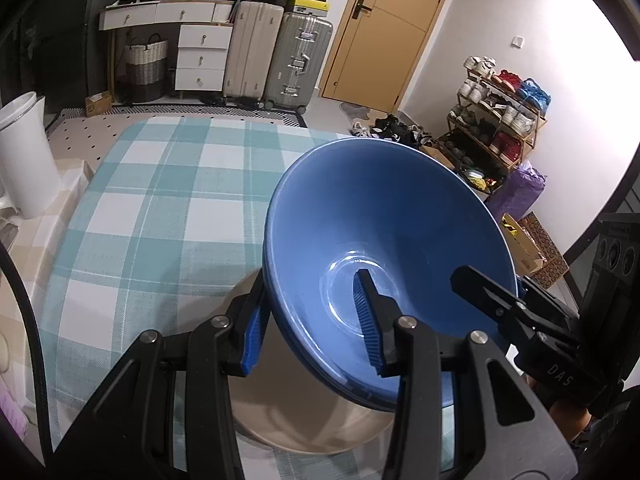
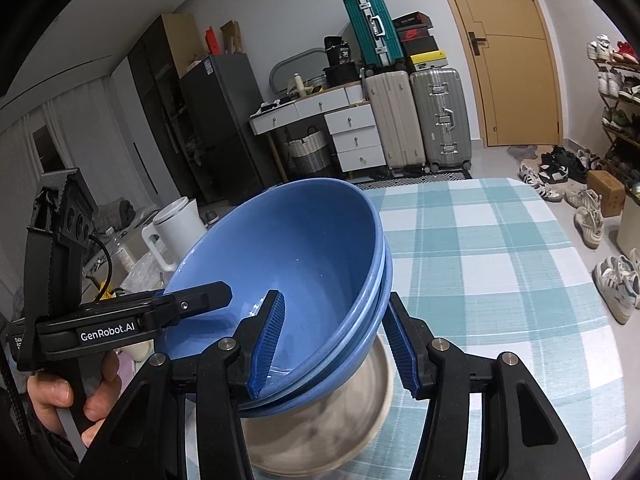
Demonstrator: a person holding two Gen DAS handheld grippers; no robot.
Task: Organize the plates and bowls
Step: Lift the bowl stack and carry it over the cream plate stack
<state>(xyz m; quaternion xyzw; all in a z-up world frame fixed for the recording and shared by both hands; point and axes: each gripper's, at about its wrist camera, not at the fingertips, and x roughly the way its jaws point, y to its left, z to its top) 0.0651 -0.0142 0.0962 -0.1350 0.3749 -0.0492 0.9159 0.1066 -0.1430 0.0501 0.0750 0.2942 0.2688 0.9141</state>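
Blue bowls (image 1: pixel 384 248), nested, filled each frame's centre, tilted above a beige plate (image 1: pixel 320 424) largely hidden beneath them on the checked surface (image 1: pixel 160 208). Left claw (image 1: pixel 312 320) and right claw (image 2: pixel 332 344) each clamped the stack's rim.

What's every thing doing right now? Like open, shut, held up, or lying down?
Blue bowls: nested, tilted, held up by both rims.
Left gripper: shut on the bowls' rim.
Right gripper: shut on the opposite rim.
Beige plate: lying flat under the bowls.
Door: shut.
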